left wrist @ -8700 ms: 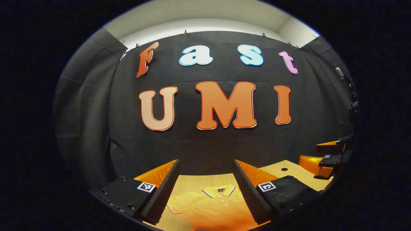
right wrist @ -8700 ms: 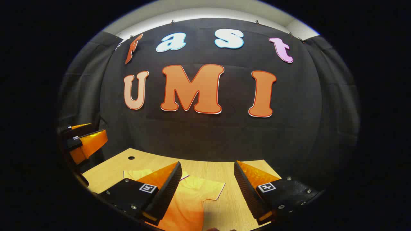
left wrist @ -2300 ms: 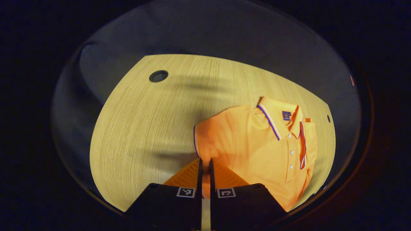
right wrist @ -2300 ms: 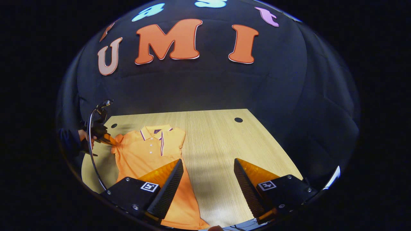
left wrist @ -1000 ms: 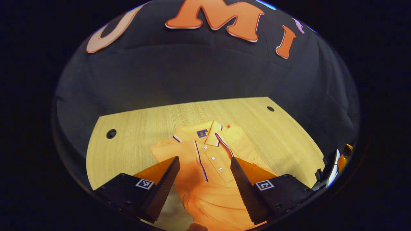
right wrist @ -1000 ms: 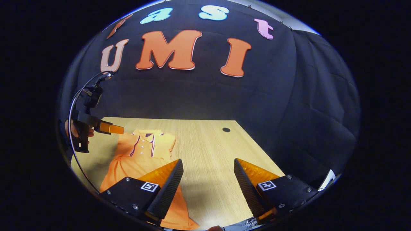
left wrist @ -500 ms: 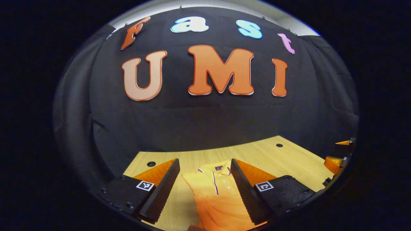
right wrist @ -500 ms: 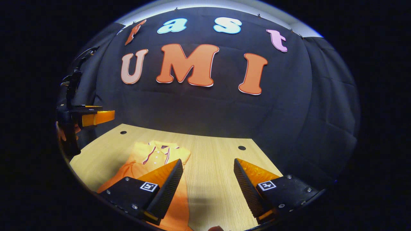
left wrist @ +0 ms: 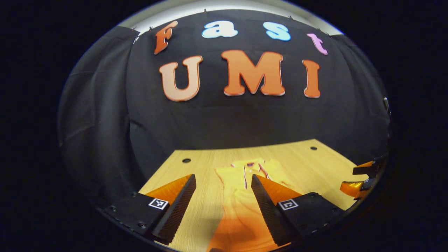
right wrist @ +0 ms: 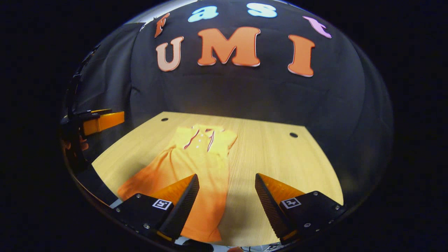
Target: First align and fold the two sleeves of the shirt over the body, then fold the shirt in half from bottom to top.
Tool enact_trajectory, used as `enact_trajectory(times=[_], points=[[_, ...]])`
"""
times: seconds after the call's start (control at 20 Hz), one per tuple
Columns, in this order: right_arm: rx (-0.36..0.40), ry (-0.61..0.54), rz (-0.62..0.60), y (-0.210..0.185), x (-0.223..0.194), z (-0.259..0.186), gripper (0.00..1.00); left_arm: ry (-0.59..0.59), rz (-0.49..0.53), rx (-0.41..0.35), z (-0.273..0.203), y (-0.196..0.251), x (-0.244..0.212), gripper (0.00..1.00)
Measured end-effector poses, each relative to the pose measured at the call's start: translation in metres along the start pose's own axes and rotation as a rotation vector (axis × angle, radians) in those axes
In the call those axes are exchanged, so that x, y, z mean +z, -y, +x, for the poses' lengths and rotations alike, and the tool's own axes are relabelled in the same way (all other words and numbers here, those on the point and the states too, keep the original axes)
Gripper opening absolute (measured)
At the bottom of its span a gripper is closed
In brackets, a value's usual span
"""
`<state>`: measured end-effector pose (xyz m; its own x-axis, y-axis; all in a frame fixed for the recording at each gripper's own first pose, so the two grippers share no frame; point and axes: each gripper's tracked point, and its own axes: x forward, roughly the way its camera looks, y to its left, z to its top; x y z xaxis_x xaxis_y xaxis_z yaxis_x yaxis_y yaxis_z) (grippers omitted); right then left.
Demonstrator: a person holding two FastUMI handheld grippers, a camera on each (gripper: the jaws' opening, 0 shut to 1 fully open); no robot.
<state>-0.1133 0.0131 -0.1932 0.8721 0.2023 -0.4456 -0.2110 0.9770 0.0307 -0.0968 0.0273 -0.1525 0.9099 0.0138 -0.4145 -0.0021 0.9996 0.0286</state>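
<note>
Wooden table (right wrist: pixel 280 157) with small round holes, black cloth wall (right wrist: pixel 227 94) behind — orange shirt (right wrist: pixel 196 164) flat at table's 9 o'clock side, collar toward wall. Left gripper (left wrist: pixel 222 182) and right gripper (right wrist: pixel 226 180) both spread wide, empty — hovering above shirt's hem.

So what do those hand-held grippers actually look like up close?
Each hand-held gripper, left and right, has two wedge-shaped fingers with ribbed inner faces, set on black blocks with small screws. Each block bears a square black-and-white marker. In the right gripper view, a hand grips the left one's dark handle.
</note>
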Motion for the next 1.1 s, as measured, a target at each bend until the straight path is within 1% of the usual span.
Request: enact_trajectory(times=[0.25, 0.4, 0.55, 0.7, 0.85, 0.9, 0.95, 1.0, 1.05, 1.1], points=[[0.040, -0.183, 0.048, -0.005, -0.065, -0.001, 0.98, -0.292, 0.025, -0.060, -0.006, 0.012, -0.094, 0.97], [0.061, -0.300, 0.059, -0.014, -0.104, 0.001, 0.98, -0.447, 0.023, -0.078, 0.004, 0.004, -0.127, 0.98], [0.087, -0.381, 0.056, -0.027, -0.128, 0.002, 0.98, -0.571, -0.005, -0.088, 0.019, 0.002, -0.134, 0.98], [0.105, -0.450, 0.056, -0.034, -0.150, 0.002, 0.98, -0.689, -0.040, -0.081, 0.034, 0.000, -0.125, 0.98], [0.105, -0.518, 0.079, -0.039, -0.170, -0.003, 0.98, -0.776, -0.043, -0.073, 0.050, 0.003, -0.111, 0.98], [0.115, -0.536, 0.088, -0.042, -0.174, -0.004, 0.98, -0.799, -0.046, -0.076, 0.042, 0.002, -0.139, 0.98], [0.122, -0.552, 0.095, -0.045, -0.177, -0.006, 0.97, -0.821, -0.043, -0.073, 0.038, 0.001, -0.143, 0.98], [0.126, -0.566, 0.103, -0.047, -0.180, -0.004, 0.96, -0.839, -0.043, -0.067, 0.047, 0.000, -0.142, 0.98], [0.120, -0.578, 0.097, -0.046, -0.180, -0.005, 0.96, -0.864, -0.045, -0.064, 0.046, 0.002, -0.149, 0.98], [0.123, -0.580, 0.097, -0.047, -0.181, -0.005, 0.95, -0.867, -0.061, -0.069, 0.046, 0.004, -0.150, 0.98]])
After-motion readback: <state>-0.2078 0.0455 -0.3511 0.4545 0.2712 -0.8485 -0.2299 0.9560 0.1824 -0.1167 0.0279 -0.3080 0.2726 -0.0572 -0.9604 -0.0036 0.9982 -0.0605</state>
